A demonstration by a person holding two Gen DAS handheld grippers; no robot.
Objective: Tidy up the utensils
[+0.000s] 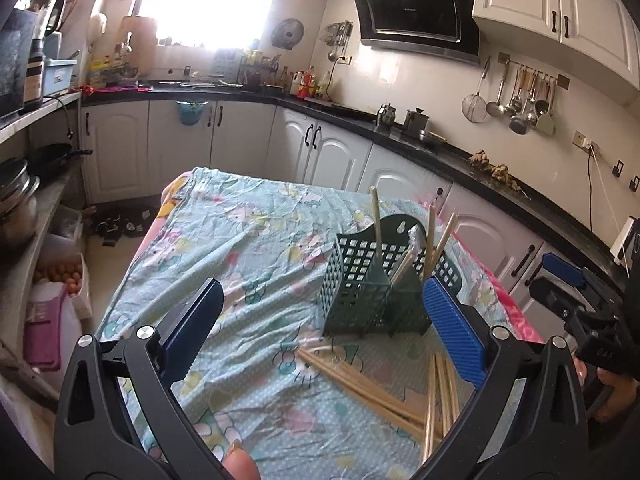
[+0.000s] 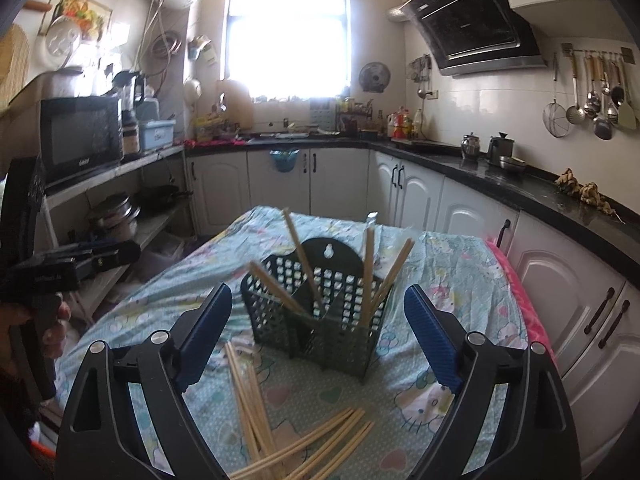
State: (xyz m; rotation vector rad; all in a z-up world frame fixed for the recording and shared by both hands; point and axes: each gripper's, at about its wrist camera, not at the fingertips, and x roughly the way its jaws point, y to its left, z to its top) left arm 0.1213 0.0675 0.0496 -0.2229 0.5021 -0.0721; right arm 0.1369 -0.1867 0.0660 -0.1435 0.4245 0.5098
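Observation:
A dark green perforated utensil basket [image 1: 360, 280] [image 2: 320, 328] stands upright on the table's patterned cloth [image 1: 240, 240]. Several wooden chopsticks [image 2: 368, 272] lean inside its compartments. More chopsticks lie loose on the cloth in front of it, in one bundle [image 1: 360, 380] [image 2: 252, 392] and a second one [image 1: 440, 392] [image 2: 328, 440]. My left gripper [image 1: 322, 286] is open above the loose chopsticks, nothing between its blue pads [image 1: 452, 328]. My right gripper [image 2: 318, 292] is also open and empty, facing the basket from just behind the loose sticks. Each gripper shows at the edge of the other's view.
White cabinets under a black counter [image 2: 520, 184] run along the right and back. Open shelves with pots and a microwave [image 2: 80, 132] stand to the left. Ladles hang on the wall [image 1: 516, 100]. A pink blanket edge [image 2: 520, 300] marks the table's right side.

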